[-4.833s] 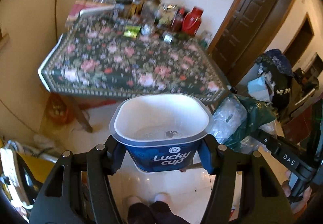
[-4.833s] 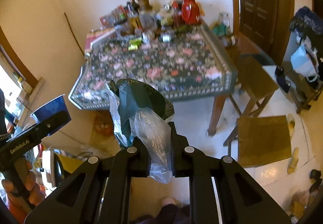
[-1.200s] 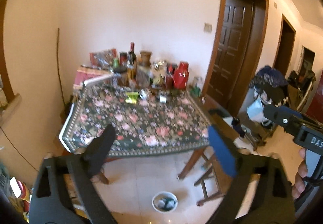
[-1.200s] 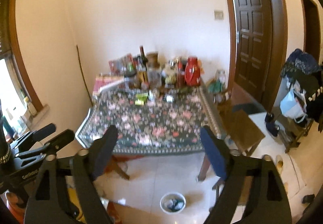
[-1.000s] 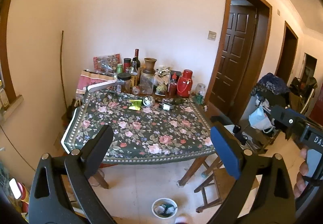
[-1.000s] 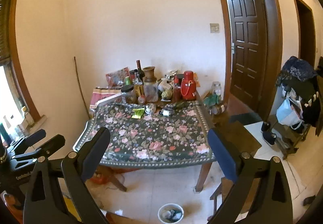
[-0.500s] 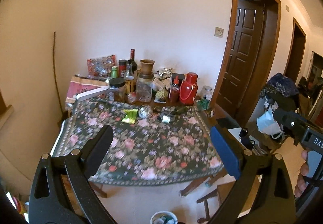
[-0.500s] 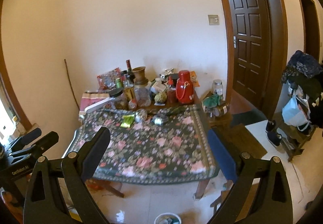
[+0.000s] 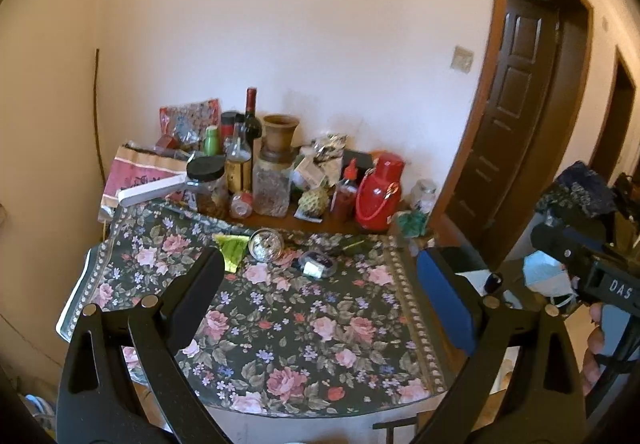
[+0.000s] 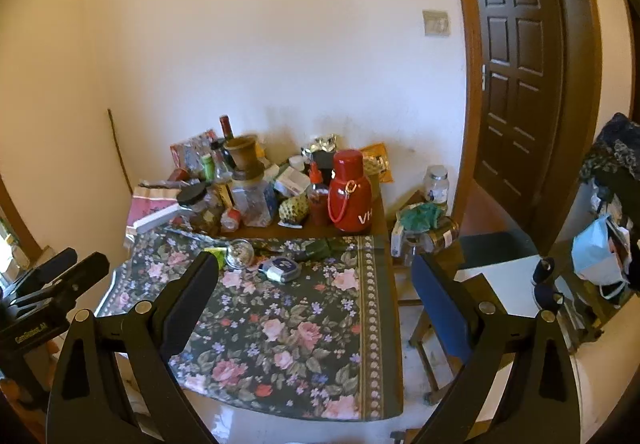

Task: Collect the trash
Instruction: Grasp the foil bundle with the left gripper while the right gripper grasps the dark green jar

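Note:
Both grippers are open and empty, held above the near edge of a table with a dark floral cloth point(image 9: 304, 328). My left gripper point(image 9: 320, 296) and my right gripper point(image 10: 316, 292) both face the far side of the table. There, loose trash lies on the cloth: a yellow-green wrapper point(image 9: 232, 246), a crumpled foil ball point(image 9: 266, 243), a small blue-and-white packet point(image 9: 318, 265) and a dark green wrapper point(image 9: 352, 245). The same items show in the right wrist view: the foil ball point(image 10: 239, 253), the packet point(image 10: 281, 268), the dark wrapper point(image 10: 320, 247).
Bottles, jars, a clay pot and a red thermos point(image 9: 378, 196) crowd the table's back edge by the wall. A dark wooden door point(image 10: 520, 56) stands at the right. A wooden stool point(image 10: 440, 308) stands by the table's right side. Bags and clothes point(image 10: 600, 252) hang at the far right.
Both grippers let go of the cup and the bags earlier and opened. Over the last second both have moved closer to the table and tilted up; the floor bin has left the view.

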